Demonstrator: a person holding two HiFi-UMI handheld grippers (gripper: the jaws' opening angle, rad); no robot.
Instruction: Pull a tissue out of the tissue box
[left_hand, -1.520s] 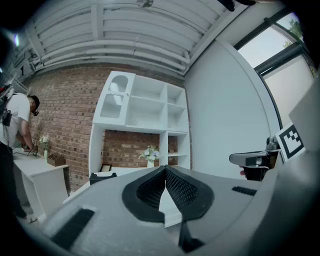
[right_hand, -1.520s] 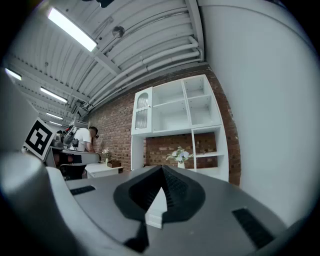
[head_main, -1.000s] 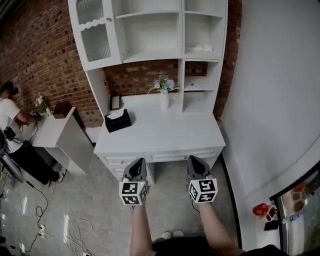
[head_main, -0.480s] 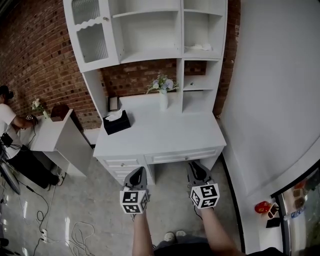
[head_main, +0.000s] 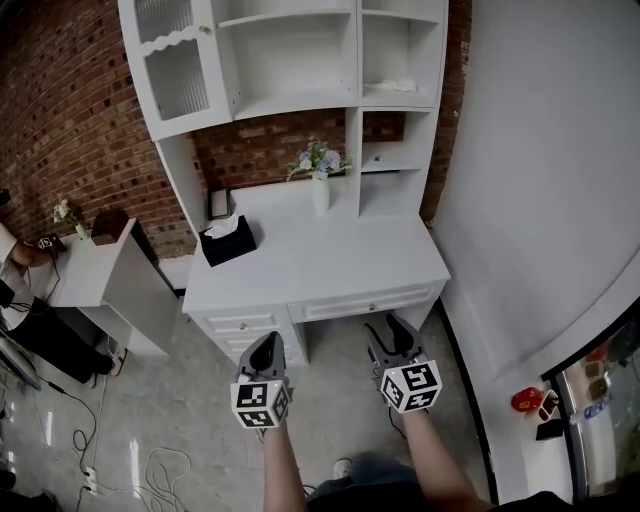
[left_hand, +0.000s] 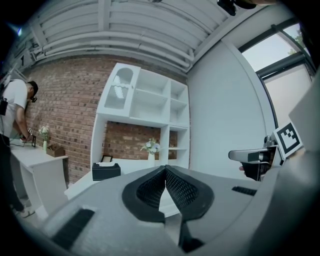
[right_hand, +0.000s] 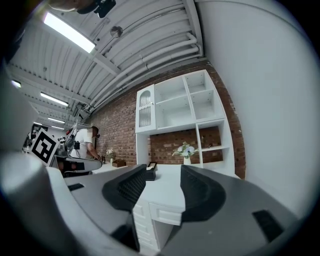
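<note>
The right gripper (head_main: 388, 330) has just been opening; its jaws stand wide apart with nothing between them. The left gripper (head_main: 266, 342) is pressed together, empty. Both hang over the floor, short of the table (head_main: 330, 262). The tissue box (head_main: 228, 243) sits at the table's back left corner, ahead and leftward, nearer the left gripper, a tissue (head_main: 223, 227) poking up

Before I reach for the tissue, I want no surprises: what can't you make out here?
- Tissue box: right gripper view, half hidden behind a finger.
- White thing on upper shelf: head view, too small to identify.
- Person: head view, cut off by left edge.
</note>
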